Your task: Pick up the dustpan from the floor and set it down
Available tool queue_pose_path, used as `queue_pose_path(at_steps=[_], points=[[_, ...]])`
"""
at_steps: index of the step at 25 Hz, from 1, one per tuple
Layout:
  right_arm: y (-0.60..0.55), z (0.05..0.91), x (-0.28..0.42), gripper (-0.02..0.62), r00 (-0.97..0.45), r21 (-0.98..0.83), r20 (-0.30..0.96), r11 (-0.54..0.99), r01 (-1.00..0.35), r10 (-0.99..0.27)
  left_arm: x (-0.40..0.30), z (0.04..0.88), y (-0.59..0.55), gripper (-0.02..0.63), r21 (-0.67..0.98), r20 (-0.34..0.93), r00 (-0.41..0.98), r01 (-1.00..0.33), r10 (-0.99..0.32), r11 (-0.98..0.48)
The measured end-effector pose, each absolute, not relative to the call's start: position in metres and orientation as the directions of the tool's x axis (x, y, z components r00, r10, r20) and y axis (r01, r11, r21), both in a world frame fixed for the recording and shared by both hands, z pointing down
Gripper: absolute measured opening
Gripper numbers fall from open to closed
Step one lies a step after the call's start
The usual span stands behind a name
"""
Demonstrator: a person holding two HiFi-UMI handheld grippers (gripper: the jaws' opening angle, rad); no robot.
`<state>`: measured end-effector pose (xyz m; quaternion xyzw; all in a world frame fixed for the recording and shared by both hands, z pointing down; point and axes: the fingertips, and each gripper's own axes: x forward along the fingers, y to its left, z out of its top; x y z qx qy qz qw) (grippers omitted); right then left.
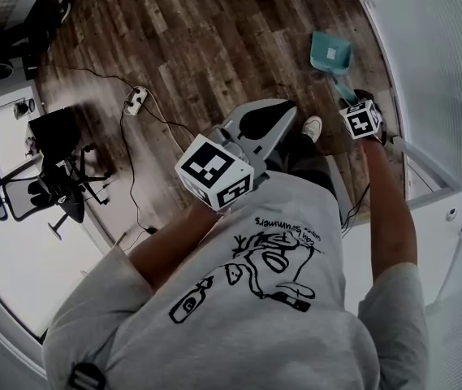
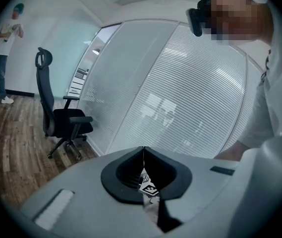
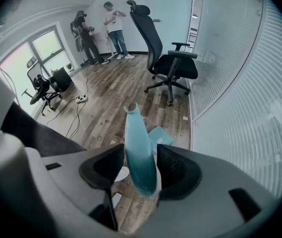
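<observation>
Bending left arm [image 1: 166, 250]: tucked in close to the grey shirt [image 1: 255, 299], elbow folded
Left gripper [image 2: 143, 155]: points a bit down, tongs pressed together, nothing in them
Right arm [image 1: 389, 210]: stretched out straight, reaching low
Right gripper [image 3: 141, 168]: points steeply down, tongs spread wide around the handle [image 3: 137, 143], not squeezing it
Dustpan [image 1: 330, 54]: blue-green, its pan flat on the wood floor [image 1: 190, 47] by the glass wall [image 1: 442, 71], handle sticking up
</observation>
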<state>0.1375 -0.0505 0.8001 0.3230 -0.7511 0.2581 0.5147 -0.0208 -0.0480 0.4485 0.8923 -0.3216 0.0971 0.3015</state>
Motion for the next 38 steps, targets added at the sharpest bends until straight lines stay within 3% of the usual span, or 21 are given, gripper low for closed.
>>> queue_pose_path(at_steps=[6, 13, 38], points=[[-0.053, 0.805, 0.13, 0.175, -0.3, -0.091, 0.926, 0.638, -0.765, -0.228, -0.024, 0.453, -0.044, 0.003, 0.479, 0.378, 0.771, -0.636, -0.512, -0.605], [-0.055, 0.802, 0.126, 0.121, -0.301, -0.092, 0.928, 0.65, -0.755, -0.218, -0.031, 0.454, -0.044, 0.003, 0.478, 0.384, 0.763, -0.646, -0.52, -0.595], [-0.056, 0.767, 0.134, 0.12, -0.298, -0.053, 0.915, 0.653, -0.755, -0.27, -0.022, 0.437, -0.045, 0.002, 0.469, 0.347, 0.773, -0.633, -0.53, -0.616]])
